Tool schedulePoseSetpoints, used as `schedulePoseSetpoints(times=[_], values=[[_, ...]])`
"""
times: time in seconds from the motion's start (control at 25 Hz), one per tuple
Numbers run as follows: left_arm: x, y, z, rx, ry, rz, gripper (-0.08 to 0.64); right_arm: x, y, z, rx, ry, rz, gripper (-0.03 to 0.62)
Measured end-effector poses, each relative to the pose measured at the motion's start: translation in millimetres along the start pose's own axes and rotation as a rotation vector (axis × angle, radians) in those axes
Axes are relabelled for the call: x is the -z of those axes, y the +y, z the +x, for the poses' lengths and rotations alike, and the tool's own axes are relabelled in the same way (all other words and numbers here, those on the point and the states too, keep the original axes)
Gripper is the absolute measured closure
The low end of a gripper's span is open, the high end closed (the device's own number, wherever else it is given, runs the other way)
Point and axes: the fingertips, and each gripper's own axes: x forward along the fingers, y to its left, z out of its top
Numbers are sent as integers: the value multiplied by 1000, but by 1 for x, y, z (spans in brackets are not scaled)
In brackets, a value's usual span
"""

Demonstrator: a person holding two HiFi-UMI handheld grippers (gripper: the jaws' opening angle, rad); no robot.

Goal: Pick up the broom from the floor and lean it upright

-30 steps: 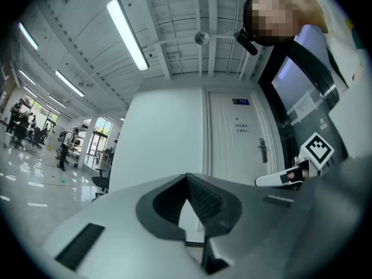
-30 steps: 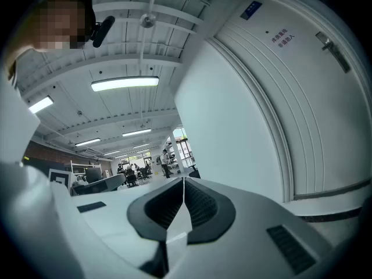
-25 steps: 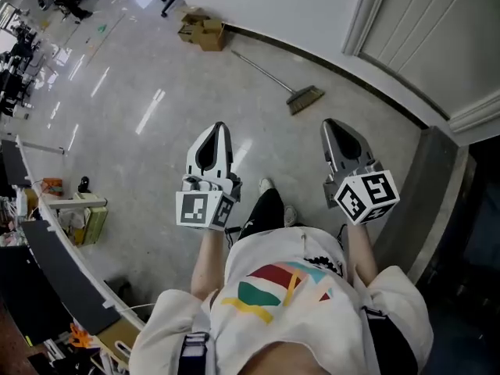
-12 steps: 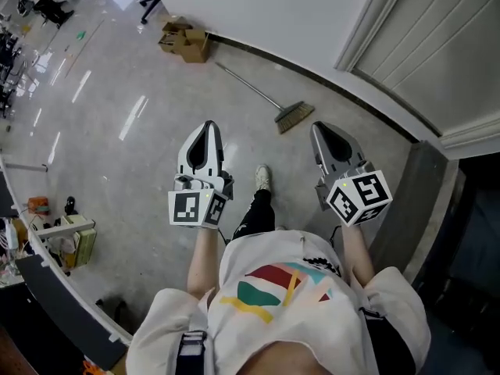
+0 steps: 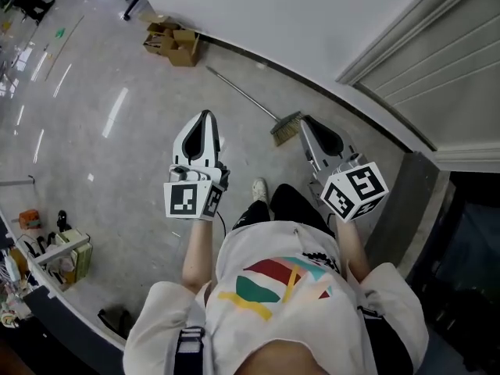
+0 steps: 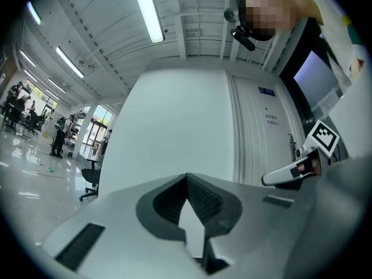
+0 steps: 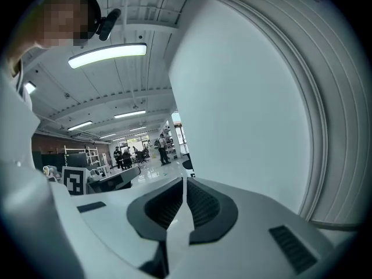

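step: approach | broom (image 5: 248, 98) flat on floor (image 5: 109, 170) by wall (image 5: 273, 14), ungrasped | left gripper (image 5: 205, 118), right gripper (image 5: 306, 122): jaws together, empty, since nothing is within reach yet

Glossy grey floor (image 5: 109, 147), with a broom (image 5: 246, 98) lying flat on it close to the foot of the white wall (image 5: 297, 22), brush head at the nearer end, open cardboard boxes (image 5: 173, 44) further along the same wall, one white shoe (image 5: 259, 187) standing near.
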Motion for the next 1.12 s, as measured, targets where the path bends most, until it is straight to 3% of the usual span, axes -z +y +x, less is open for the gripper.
schedulePoseSetpoints(times=[0.4, 0.72, 1.12], values=[[23, 65, 128, -77, 30, 6, 515, -21, -92, 139, -71, 42, 32, 578], [-19, 115, 228, -159, -38, 35, 515, -64, -138, 246, -188, 70, 56, 578], [-33, 143, 317, -94, -53, 68, 515, -119, -170, 302, -173, -8, 22, 578]])
